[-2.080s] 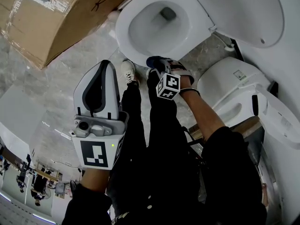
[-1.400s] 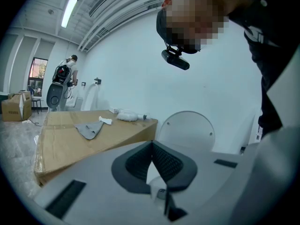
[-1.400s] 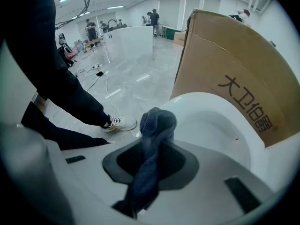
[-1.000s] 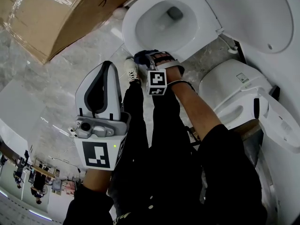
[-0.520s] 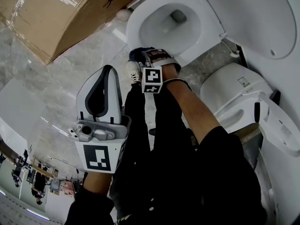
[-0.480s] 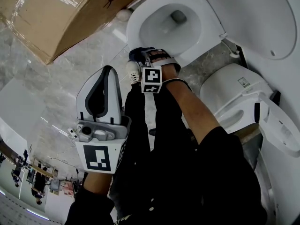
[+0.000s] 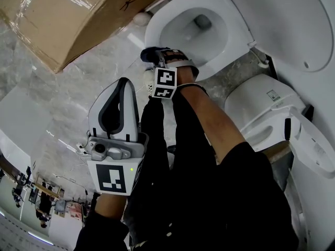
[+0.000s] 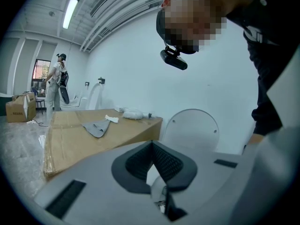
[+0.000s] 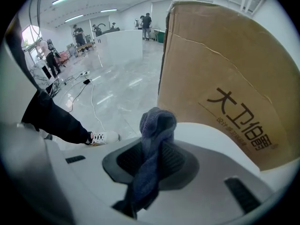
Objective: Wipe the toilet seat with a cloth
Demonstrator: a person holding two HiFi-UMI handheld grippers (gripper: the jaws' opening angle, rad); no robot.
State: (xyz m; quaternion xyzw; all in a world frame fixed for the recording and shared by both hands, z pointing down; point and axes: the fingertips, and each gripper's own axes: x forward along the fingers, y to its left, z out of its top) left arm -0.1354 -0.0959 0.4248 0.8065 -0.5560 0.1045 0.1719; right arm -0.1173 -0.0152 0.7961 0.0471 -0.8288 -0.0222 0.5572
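The white toilet seat [image 7: 226,46] rings the bowl at the top of the head view, with its lid [image 7: 293,20] raised behind it. My right gripper [image 7: 155,55] reaches down to the seat's front rim, left of centre, shut on a dark blue cloth [image 7: 149,52]. In the right gripper view the cloth [image 9: 153,144] sticks up bunched between the pads and hangs down toward the camera. My left gripper [image 7: 121,82] is held up in front of my body, away from the toilet. Its tips [image 8: 152,145] meet with nothing between them.
A big cardboard box [image 7: 68,14] lies on the marble floor left of the toilet, close beyond the cloth [image 9: 225,78]. Other white toilet parts [image 7: 261,109] stand at the right. My legs and a white shoe [image 9: 105,137] are below the seat. People stand far off.
My right gripper has carried the cloth from in front of the bowl up to the seat's front rim and leftward along it. The left gripper has hardly moved.
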